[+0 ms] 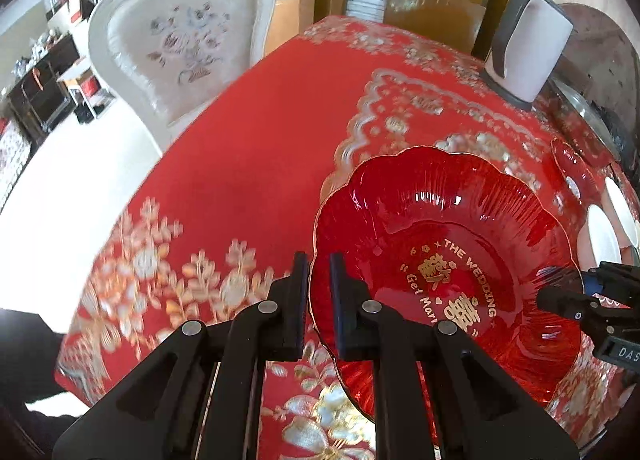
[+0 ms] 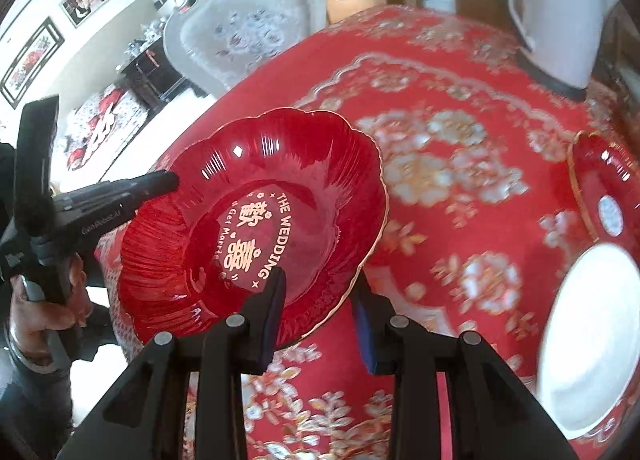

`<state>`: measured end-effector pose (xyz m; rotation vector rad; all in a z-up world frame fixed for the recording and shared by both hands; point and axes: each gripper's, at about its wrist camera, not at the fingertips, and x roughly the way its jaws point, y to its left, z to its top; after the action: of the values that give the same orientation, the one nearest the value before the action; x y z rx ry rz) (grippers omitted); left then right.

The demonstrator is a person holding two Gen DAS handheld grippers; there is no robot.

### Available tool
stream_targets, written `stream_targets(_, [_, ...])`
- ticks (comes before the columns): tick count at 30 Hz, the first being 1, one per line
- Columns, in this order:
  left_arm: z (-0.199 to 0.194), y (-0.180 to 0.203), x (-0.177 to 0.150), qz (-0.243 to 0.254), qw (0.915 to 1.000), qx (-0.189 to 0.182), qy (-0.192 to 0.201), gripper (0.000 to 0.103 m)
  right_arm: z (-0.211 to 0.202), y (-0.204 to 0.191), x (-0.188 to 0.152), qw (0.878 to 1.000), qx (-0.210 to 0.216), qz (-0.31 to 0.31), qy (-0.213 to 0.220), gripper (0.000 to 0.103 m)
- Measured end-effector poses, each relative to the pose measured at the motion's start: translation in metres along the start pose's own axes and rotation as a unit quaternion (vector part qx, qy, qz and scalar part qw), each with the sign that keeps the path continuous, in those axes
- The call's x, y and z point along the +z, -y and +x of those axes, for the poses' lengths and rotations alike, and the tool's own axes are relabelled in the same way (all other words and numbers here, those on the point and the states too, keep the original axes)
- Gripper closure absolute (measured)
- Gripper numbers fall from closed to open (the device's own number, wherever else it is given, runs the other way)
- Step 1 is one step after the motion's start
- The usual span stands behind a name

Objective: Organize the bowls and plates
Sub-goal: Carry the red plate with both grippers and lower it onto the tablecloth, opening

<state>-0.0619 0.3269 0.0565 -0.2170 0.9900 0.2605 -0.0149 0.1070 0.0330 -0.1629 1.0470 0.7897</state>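
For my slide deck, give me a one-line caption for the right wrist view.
Right gripper straddles the rim of a red scalloped wedding plate above the red floral tablecloth.

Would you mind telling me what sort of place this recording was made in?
Most likely a home dining room dressed for a wedding. A red embroidered tablecloth covers the table, an ornate white upholstered chair stands at it, and framed pictures hang on the wall. The red plate reads "THE WEDDING".
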Motion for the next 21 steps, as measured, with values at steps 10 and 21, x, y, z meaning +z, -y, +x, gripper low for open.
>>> stream_targets(10, [0.001, -0.005, -0.020, -0.011, 0.9991, 0.005, 0.040, 0.091, 0.018, -0.001, -0.017, 0.999, 0.023, 0.025, -0.023, 0.068])
stream_targets(21, [-0.012, -0.024, -0.018, -0.045, 0.9982, 0.008, 0.037, 0.065, -0.010, 0.008, -0.028, 0.999, -0.007, 0.035, 0.010, 0.049])
